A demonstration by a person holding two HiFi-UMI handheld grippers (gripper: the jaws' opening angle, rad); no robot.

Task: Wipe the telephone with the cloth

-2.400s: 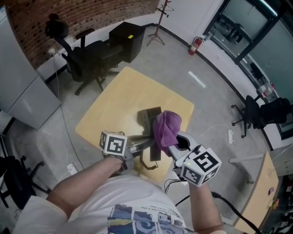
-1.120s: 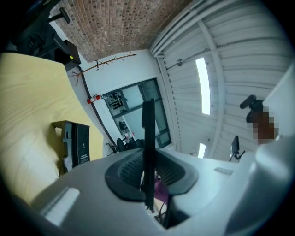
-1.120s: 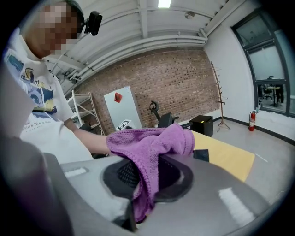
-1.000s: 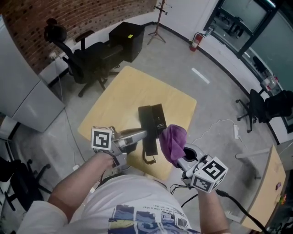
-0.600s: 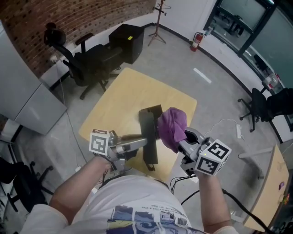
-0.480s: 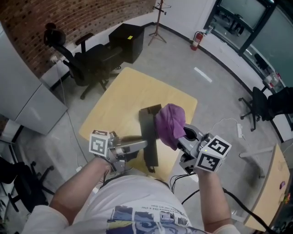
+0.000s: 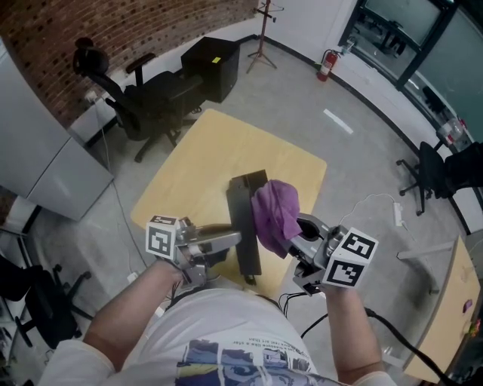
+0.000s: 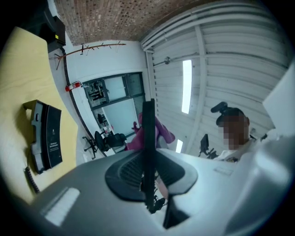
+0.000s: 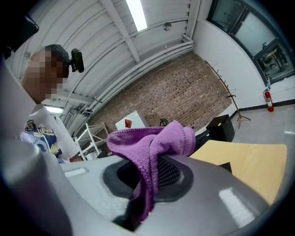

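As forearms [image 7: 139,301] reach forward, left gripper [image 7: 234,240] clamps handset [image 7: 243,215], right gripper [image 7: 296,243] cloth [image 7: 273,215]

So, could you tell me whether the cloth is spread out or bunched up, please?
Bunched up: the purple cloth sits as a crumpled wad in the right gripper, pinched between its jaws, not laid flat.

Office/lab space in an industrial loft. Evidence:
- brick wall [image 7: 113,22], bare concrete floor [image 7: 302,121], corrugated metal ceiling [image 8: 230,60] with strip light [image 8: 185,85]
- black swivel chairs: one [image 7: 143,98] by the wall, another [image 7: 441,177] at right
- glass partition [image 7: 423,45], fire extinguisher [image 7: 326,64] on the wall beside it
- coat stand [image 7: 264,30], black cabinet [image 7: 211,64], grey cabinet [image 7: 38,151]
- light wood table [image 7: 204,166] with desk telephone [image 7: 249,185]
- power strip [image 7: 398,215] and cable on the floor
- open shelving rack [image 9: 94,138]
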